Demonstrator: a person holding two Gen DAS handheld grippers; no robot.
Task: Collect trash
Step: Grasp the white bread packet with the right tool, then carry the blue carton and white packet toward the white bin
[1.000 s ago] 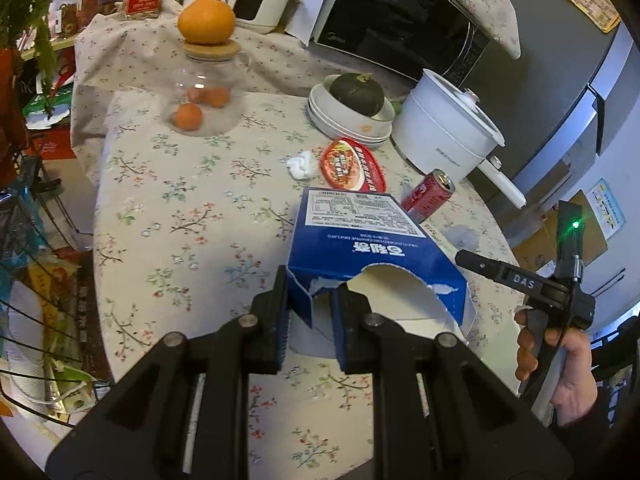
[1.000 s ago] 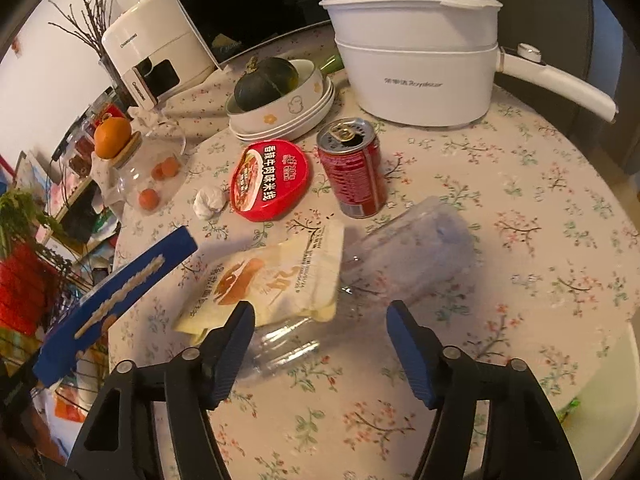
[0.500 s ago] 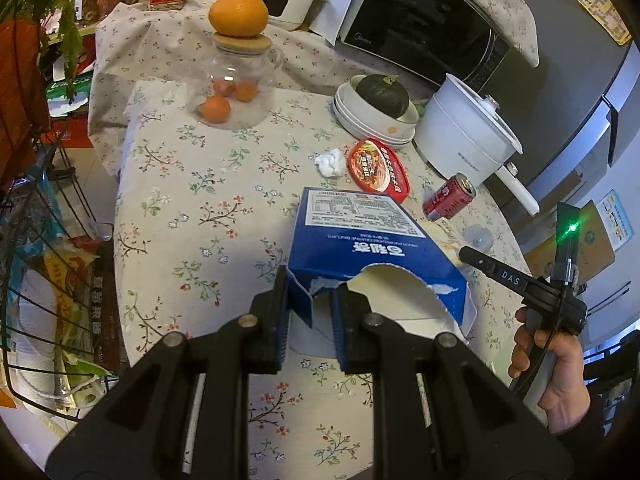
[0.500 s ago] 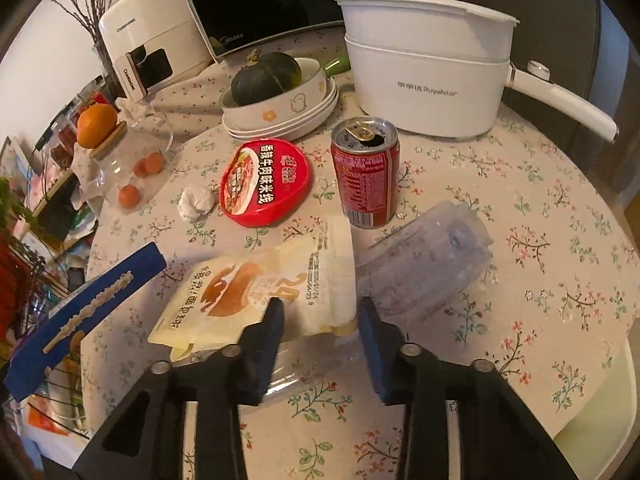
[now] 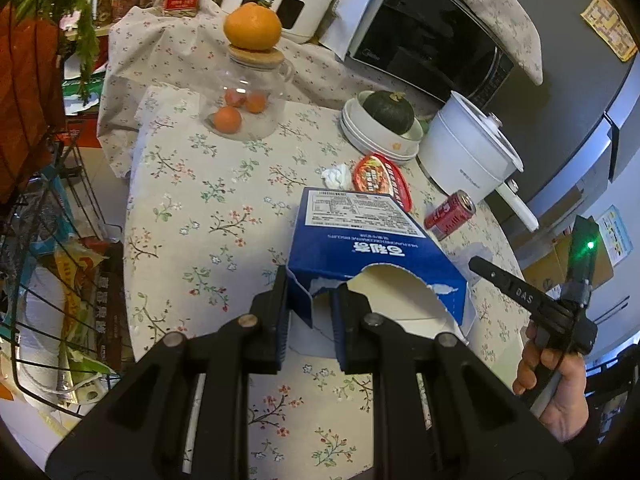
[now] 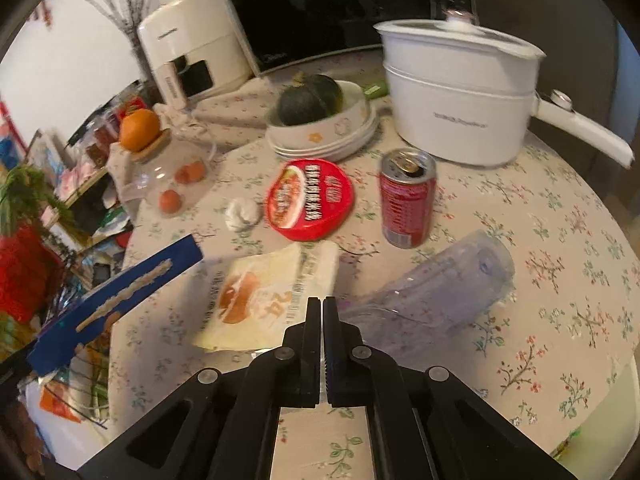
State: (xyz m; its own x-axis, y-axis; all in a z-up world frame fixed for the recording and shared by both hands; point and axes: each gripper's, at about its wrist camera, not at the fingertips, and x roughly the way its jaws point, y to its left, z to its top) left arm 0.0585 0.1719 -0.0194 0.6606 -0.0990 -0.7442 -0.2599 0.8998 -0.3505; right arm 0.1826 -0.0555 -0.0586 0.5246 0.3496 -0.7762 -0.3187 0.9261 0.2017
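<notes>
My left gripper (image 5: 310,296) is shut on the torn edge of a blue cardboard box (image 5: 360,240) and holds it above the table; the box also shows in the right wrist view (image 6: 116,296). My right gripper (image 6: 322,308) is shut, its fingers meeting at the edge of a clear plastic cup (image 6: 436,288) that lies on its side, next to a yellow snack bag (image 6: 264,296). Whether it pinches the cup rim I cannot tell. A red can (image 6: 406,200), a red lid (image 6: 310,198) and a crumpled tissue (image 6: 242,212) lie beyond.
A white pot (image 6: 460,92) with a long handle stands at the back right. Stacked bowls with a green squash (image 6: 310,100), a glass jar (image 6: 172,176) topped by an orange, a microwave (image 5: 428,44) and a wire rack (image 5: 44,280) off the table's left edge surround the floral tablecloth (image 6: 560,280).
My right gripper has closed from wide open to shut at the cup's edge. My left gripper has drawn back and up with the blue box still in it.
</notes>
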